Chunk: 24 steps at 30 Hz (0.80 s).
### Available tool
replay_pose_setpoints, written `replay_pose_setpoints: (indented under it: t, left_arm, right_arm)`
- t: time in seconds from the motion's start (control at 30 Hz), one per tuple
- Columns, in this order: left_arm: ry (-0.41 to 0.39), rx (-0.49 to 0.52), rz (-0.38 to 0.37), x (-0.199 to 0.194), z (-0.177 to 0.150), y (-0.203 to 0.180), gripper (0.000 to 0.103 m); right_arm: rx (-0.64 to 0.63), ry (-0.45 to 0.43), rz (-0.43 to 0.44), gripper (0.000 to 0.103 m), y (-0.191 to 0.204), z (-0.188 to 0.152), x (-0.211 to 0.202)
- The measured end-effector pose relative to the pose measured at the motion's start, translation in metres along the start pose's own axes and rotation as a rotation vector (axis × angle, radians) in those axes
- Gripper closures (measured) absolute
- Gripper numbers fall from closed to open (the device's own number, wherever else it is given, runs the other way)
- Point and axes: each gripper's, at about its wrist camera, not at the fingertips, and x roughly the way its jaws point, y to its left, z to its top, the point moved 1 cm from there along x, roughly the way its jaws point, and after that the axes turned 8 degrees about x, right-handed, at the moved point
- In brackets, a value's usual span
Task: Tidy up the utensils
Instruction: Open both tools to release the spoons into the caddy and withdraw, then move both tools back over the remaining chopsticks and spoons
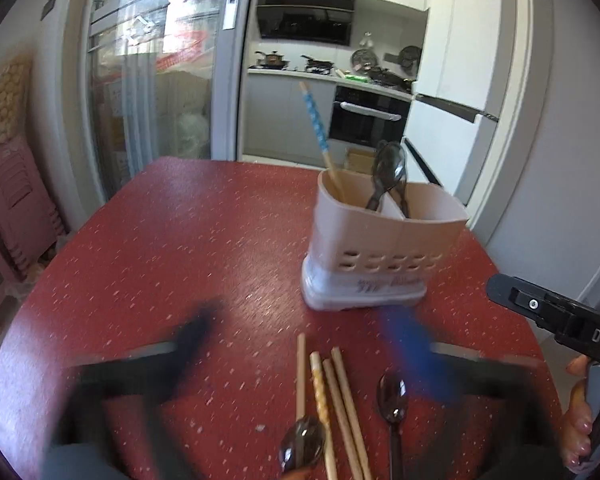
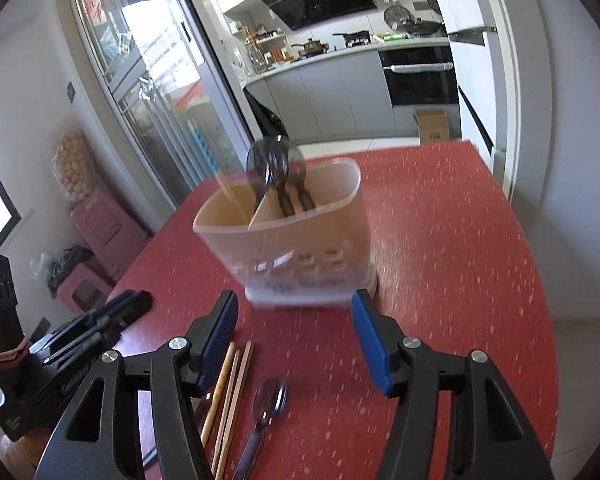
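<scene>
A beige utensil holder point(image 1: 384, 240) point(image 2: 288, 236) stands on the red table point(image 1: 160, 248). It holds a blue-patterned chopstick point(image 1: 314, 120) and dark spoons point(image 1: 388, 176) point(image 2: 272, 168). Near the front edge lie several wooden chopsticks point(image 1: 340, 400) point(image 2: 232, 396), a dark spoon point(image 1: 392, 400) point(image 2: 266, 408) and a second spoon point(image 1: 302, 444). My left gripper point(image 1: 304, 340) is blurred, with its jaws wide and open above these loose utensils. My right gripper point(image 2: 296, 340) is open too, its blue pads point(image 2: 220, 340) short of the holder, nothing between them.
The right gripper's body point(image 1: 548, 312) and a hand show at the left wrist view's right edge. The left gripper point(image 2: 96, 328) sits at the right wrist view's left. Pink stools point(image 2: 100, 220) stand beside the table, and a kitchen with a cardboard box point(image 2: 432, 124) lies beyond.
</scene>
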Motion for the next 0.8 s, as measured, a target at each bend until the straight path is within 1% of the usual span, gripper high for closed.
replay_pose_setpoints:
  t: [0.03, 0.1, 0.27, 0.37, 0.47, 0.57, 0.7, 0.8]
  left_arm:
    - [-0.013, -0.001, 0.002, -0.005, -0.002, 0.000, 0.000]
    - [0.003, 0.015, -0.009, -0.012, -0.004, -0.001, 0.000]
    - [0.029, 0.029, 0.024, -0.021, -0.017, 0.004, 0.000]
    - [0.058, 0.012, 0.027, -0.022, -0.030, 0.013, 0.000]
    - [0.082, -0.003, 0.024, -0.022, -0.040, 0.019, 0.000]
    - [0.118, -0.002, 0.010, -0.020, -0.052, 0.025, 0.000]
    - [0.197, 0.002, -0.002, -0.011, -0.072, 0.035, 0.000]
    - [0.234, 0.038, 0.034, -0.009, -0.083, 0.042, 0.000]
  right_arm:
    - [-0.002, 0.007, -0.003, 0.040, 0.001, -0.005, -0.001]
    - [-0.003, 0.018, -0.007, 0.040, 0.002, -0.011, -0.004]
    - [0.019, 0.036, -0.016, 0.038, -0.001, -0.023, -0.010]
    - [0.040, 0.061, -0.019, 0.031, -0.003, -0.031, -0.011]
    - [0.049, 0.080, -0.030, 0.030, -0.004, -0.038, -0.011]
    - [0.052, 0.101, -0.049, 0.030, -0.004, -0.047, -0.011]
    - [0.068, 0.150, -0.071, 0.030, -0.005, -0.059, -0.006]
    - [0.078, 0.183, -0.085, 0.030, -0.008, -0.069, -0.002]
